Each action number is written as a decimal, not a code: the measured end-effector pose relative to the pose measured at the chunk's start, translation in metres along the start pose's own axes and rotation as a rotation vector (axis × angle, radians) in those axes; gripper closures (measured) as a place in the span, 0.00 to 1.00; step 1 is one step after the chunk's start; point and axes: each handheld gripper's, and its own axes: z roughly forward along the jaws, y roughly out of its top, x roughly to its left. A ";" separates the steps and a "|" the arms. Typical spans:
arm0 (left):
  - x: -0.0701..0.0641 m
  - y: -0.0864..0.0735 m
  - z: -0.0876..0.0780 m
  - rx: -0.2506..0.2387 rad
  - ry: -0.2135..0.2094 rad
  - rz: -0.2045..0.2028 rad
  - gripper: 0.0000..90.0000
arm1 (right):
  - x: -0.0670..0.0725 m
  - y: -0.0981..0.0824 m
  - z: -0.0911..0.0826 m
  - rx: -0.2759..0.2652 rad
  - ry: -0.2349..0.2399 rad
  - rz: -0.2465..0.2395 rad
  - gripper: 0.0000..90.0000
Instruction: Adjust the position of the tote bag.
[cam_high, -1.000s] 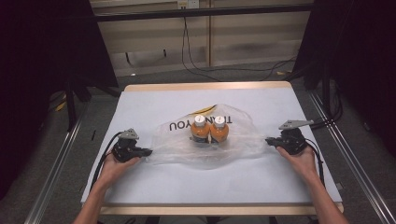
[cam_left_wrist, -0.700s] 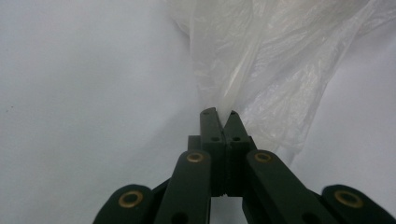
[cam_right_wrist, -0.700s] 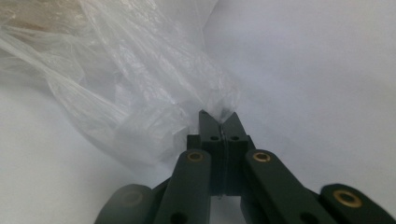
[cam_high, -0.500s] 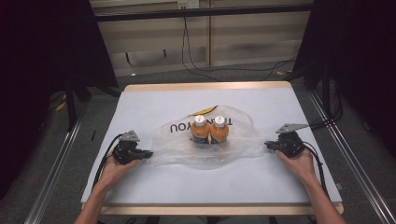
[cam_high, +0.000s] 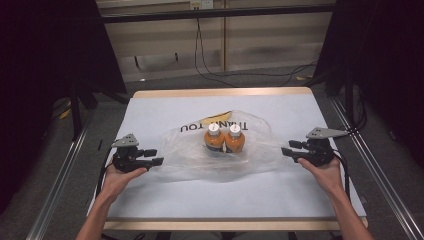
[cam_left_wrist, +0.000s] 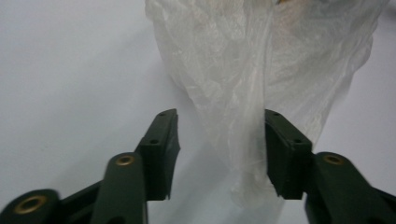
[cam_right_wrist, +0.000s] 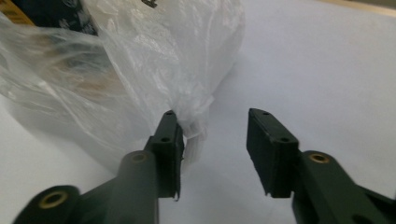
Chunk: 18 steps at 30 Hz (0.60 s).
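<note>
A clear plastic bag (cam_high: 220, 150) lies flat in the middle of the white-covered table (cam_high: 165, 200), printed lettering on its far side, with two orange bottles (cam_high: 224, 140) with white caps side by side inside it. The bottles sit at the centre of the bag, touching one another, and their weight pins the film to the tabletop, so the bag lies spread sideways rather than bunched.

The bag's two side ends point toward the two hands. At the bag's left end, the left gripper (cam_high: 150, 157) has just been opening its jaws. In the left gripper view a twisted strand of the bag (cam_left_wrist: 252, 154) lies between them, brushing the inner face of one jaw, but the other jaw stands clear of it, so the film is released, not pinched. The right gripper (cam_high: 290, 152) mirrors this at the opposite end: its jaws have also just been opening, and in the right gripper view a crumpled tip of the bag (cam_right_wrist: 194, 135) rests against one jaw while the other jaw is well apart from it.

With both ends let go at once, the step in hand is probably setting the loaded bag down; the slack film suggests no tension remains across it.
</note>
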 end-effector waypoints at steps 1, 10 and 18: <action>-0.001 0.003 -0.005 -0.025 -0.002 -0.001 0.47 | 0.002 0.003 -0.001 -0.009 0.004 0.003 0.53; -0.004 0.017 -0.026 -0.131 0.009 0.002 0.36 | 0.014 0.021 -0.016 -0.090 0.024 -0.016 0.41; -0.013 0.024 -0.027 -0.168 -0.017 0.021 0.70 | 0.031 0.037 -0.016 -0.098 0.064 -0.064 0.60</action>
